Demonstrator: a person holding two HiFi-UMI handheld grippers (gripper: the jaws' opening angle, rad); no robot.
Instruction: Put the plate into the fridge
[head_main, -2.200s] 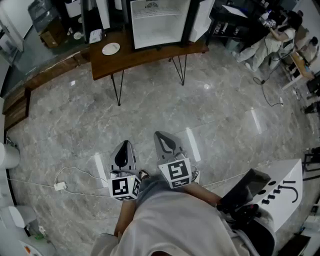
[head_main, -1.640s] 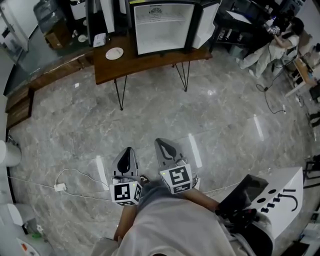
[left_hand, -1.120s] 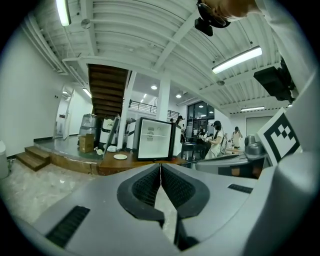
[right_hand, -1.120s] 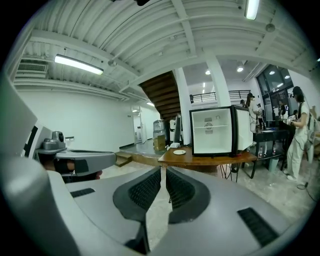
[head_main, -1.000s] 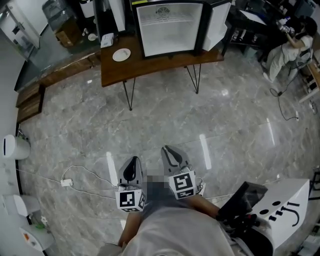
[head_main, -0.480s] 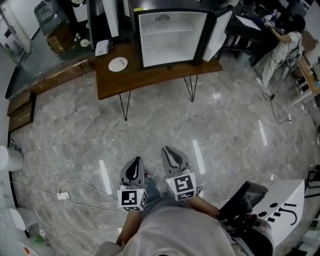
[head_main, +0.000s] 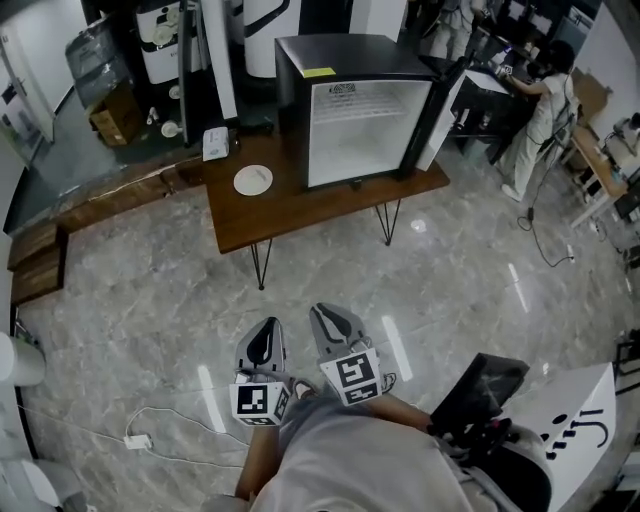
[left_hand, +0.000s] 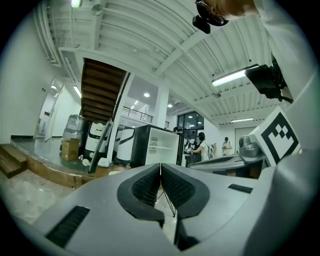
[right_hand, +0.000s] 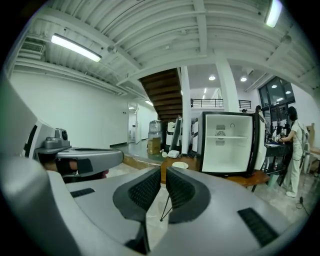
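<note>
Held left gripper (head_main: 266, 330) and right gripper (head_main: 325, 318) clenched, empty, near 6 o'clock. Saw plate (head_main: 253, 180) on table (head_main: 300, 210) at 11 o'clock, beside open fridge (head_main: 360, 110) at 12.

left gripper (head_main: 266, 333) and right gripper (head_main: 327, 322) held low, close before the torso, side by side, both pointing forward, left fingers (left_hand: 146, 184) pressed together, right fingers (right_hand: 145, 190) closed to a thin slit, nothing held in either

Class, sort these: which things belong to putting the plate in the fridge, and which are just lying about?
Job: plate, fridge, table, left gripper, right gripper, both shut and empty.
Lying about: cardboard box, white box, floor cable.
</note>
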